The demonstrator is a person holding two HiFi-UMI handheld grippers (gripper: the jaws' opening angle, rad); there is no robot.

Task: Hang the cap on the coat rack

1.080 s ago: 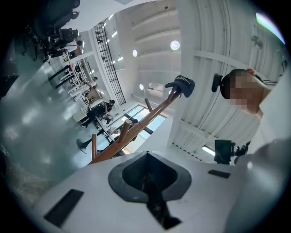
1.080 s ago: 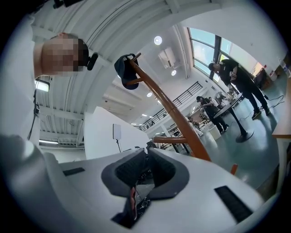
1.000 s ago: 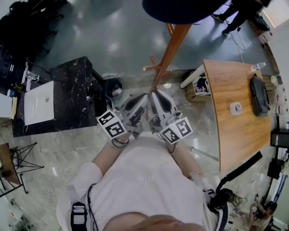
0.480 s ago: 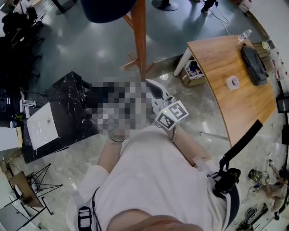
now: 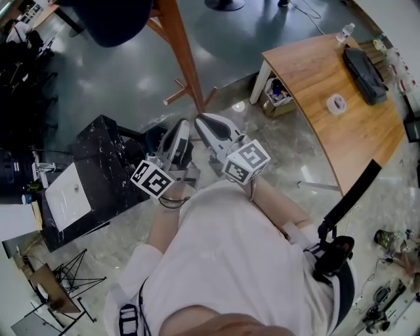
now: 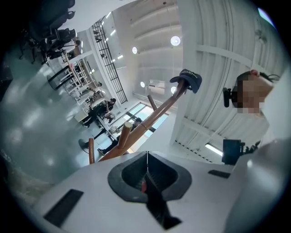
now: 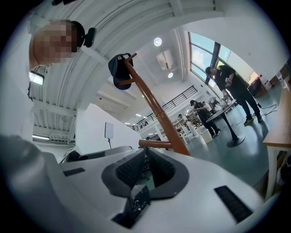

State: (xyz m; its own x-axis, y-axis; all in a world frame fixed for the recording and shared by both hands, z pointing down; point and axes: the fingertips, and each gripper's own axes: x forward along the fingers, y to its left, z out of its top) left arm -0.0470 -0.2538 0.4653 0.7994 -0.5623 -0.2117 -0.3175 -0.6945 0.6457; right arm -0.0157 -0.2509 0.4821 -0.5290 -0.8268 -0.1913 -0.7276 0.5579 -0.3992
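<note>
A dark navy cap (image 5: 111, 20) sits on top of the wooden coat rack (image 5: 178, 62), clear of both grippers. In the left gripper view the cap (image 6: 187, 80) hangs on the rack's upper end (image 6: 154, 116). The right gripper view shows the cap (image 7: 119, 70) on the same slanted pole (image 7: 157, 111). My left gripper (image 5: 176, 139) and right gripper (image 5: 211, 126) are side by side near the rack's foot, pointing toward it. Both are shut with nothing between the jaws (image 6: 147, 154) (image 7: 146, 154).
A black marbled cabinet (image 5: 108, 157) with a white board (image 5: 65, 197) stands to the left, and a small bin (image 5: 156, 136) beside it. To the right, a curved wooden table (image 5: 341, 131) carries a black bag (image 5: 364, 65) and a tape roll (image 5: 336, 104). People stand far off (image 7: 232, 84).
The head view has swung, so the rack and cap now lie further left in the picture. Both grippers stay shut and side by side by the rack's foot.
</note>
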